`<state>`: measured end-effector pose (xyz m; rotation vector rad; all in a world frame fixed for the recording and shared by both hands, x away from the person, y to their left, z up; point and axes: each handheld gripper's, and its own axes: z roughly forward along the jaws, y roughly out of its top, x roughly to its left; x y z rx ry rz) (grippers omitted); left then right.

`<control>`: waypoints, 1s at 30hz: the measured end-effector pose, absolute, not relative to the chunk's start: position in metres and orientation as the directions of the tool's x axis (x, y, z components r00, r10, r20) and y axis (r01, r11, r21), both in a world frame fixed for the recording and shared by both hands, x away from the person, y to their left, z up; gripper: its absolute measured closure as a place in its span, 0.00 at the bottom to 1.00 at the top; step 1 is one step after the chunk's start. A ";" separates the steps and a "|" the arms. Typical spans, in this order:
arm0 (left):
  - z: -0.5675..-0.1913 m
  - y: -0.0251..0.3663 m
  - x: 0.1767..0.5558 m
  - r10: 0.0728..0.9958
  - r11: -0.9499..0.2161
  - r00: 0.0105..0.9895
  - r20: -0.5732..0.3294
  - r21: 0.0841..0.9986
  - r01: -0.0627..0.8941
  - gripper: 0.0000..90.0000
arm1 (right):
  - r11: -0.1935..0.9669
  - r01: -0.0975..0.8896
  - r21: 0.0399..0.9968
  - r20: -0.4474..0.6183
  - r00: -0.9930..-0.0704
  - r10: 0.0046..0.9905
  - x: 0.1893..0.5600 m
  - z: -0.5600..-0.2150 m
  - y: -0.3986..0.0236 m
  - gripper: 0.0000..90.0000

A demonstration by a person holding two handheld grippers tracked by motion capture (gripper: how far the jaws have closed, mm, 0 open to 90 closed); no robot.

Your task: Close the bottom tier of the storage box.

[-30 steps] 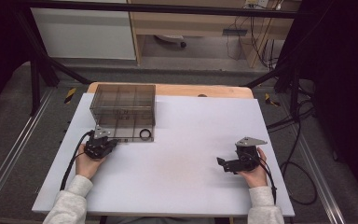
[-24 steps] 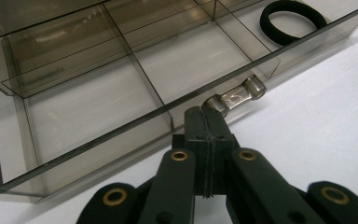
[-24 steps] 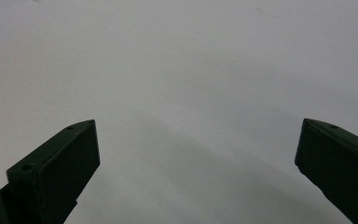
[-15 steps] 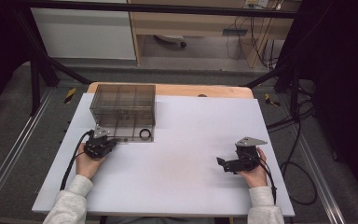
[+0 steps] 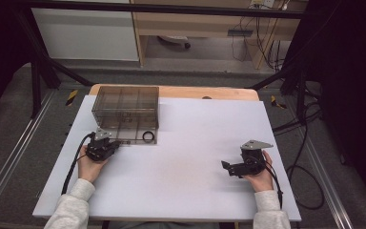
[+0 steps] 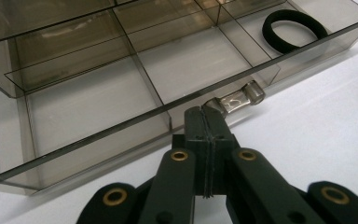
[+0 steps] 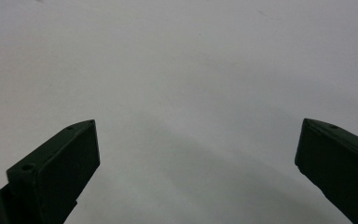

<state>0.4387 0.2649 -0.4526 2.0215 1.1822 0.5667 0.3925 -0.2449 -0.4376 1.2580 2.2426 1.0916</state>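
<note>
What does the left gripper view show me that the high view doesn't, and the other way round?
Left gripper view: close detail, with the left gripper's jaws shut on the small clear handle of the drawer, and the drawer's dividers. High view: the wider scene, with the white table, the right gripper off to the right, and the smoky box behind the drawer. Shared: the drawer and the black ring in its end compartment.

We hold our left tool (image 5: pixel 116 143) with its jaws pressed together, forearm reaching in from the lower left; our right tool (image 5: pixel 226 166) rests level with its jaws spread wide, pointing leftward, hand wrapped behind it.
</note>
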 end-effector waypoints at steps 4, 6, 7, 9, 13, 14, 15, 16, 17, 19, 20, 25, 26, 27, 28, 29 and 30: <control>-0.453 0.265 0.440 0.876 -0.322 0.482 0.015 0.763 0.561 1.00 | 0.308 0.569 0.762 0.070 -0.546 0.835 0.393 -0.438 -0.245 0.01; -0.453 0.265 0.440 0.878 -0.323 0.479 0.019 0.762 0.561 1.00 | 0.310 0.569 0.762 0.069 -0.546 0.835 0.393 -0.438 -0.245 0.01; -0.453 0.265 0.440 0.877 -0.322 0.480 0.018 0.763 0.560 1.00 | 0.309 0.570 0.762 0.071 -0.547 0.834 0.393 -0.438 -0.245 0.01; -0.453 0.264 0.440 0.878 -0.319 0.478 0.017 0.764 0.560 1.00 | 0.309 0.570 0.761 0.069 -0.546 0.835 0.393 -0.438 -0.245 0.01; -0.453 0.264 0.441 0.880 -0.317 0.475 0.017 0.765 0.561 1.00 | 0.311 0.570 0.760 0.068 -0.546 0.835 0.393 -0.438 -0.245 0.01; -0.452 0.264 0.441 0.881 -0.316 0.473 0.018 0.766 0.560 1.00 | 0.311 0.570 0.760 0.068 -0.547 0.835 0.393 -0.438 -0.245 0.01; -0.452 0.265 0.441 0.882 -0.316 0.471 0.020 0.767 0.559 1.00 | 0.311 0.571 0.760 0.068 -0.547 0.835 0.393 -0.439 -0.245 0.01; -0.452 0.265 0.441 0.882 -0.317 0.471 0.022 0.767 0.558 1.00 | 0.313 0.570 0.760 0.067 -0.547 0.834 0.393 -0.439 -0.245 0.01; -0.452 0.265 0.441 0.882 -0.317 0.470 0.024 0.769 0.556 1.00 | 0.314 0.571 0.759 0.067 -0.548 0.834 0.393 -0.439 -0.245 0.01; -0.452 0.265 0.442 0.883 -0.316 0.470 0.024 0.769 0.556 1.00 | 0.316 0.571 0.758 0.066 -0.549 0.833 0.394 -0.439 -0.245 0.01; -0.452 0.264 0.442 0.883 -0.318 0.469 0.027 0.768 0.556 1.00 | 0.316 0.572 0.757 0.067 -0.549 0.833 0.394 -0.439 -0.244 0.01; -0.452 0.263 0.444 0.884 -0.318 0.467 0.029 0.770 0.553 1.00 | 0.315 0.572 0.758 0.065 -0.547 0.835 0.393 -0.439 -0.245 0.01; -0.451 0.263 0.444 0.885 -0.315 0.466 0.028 0.773 0.551 1.00 | 0.316 0.570 0.758 0.065 -0.548 0.834 0.393 -0.439 -0.245 0.01; -0.451 0.263 0.444 0.885 -0.314 0.465 0.028 0.774 0.550 1.00 | 0.314 0.571 0.758 0.067 -0.547 0.834 0.393 -0.439 -0.245 0.01; -0.451 0.263 0.444 0.885 -0.309 0.464 0.023 0.775 0.551 1.00 | 0.314 0.571 0.759 0.066 -0.547 0.835 0.393 -0.439 -0.245 0.01; -0.451 0.263 0.445 0.885 -0.310 0.465 0.024 0.775 0.551 1.00 | 0.313 0.572 0.758 0.067 -0.546 0.835 0.393 -0.439 -0.245 0.01; -0.451 0.263 0.445 0.885 -0.311 0.464 0.025 0.773 0.553 1.00 | 0.313 0.573 0.757 0.068 -0.546 0.835 0.393 -0.439 -0.245 0.01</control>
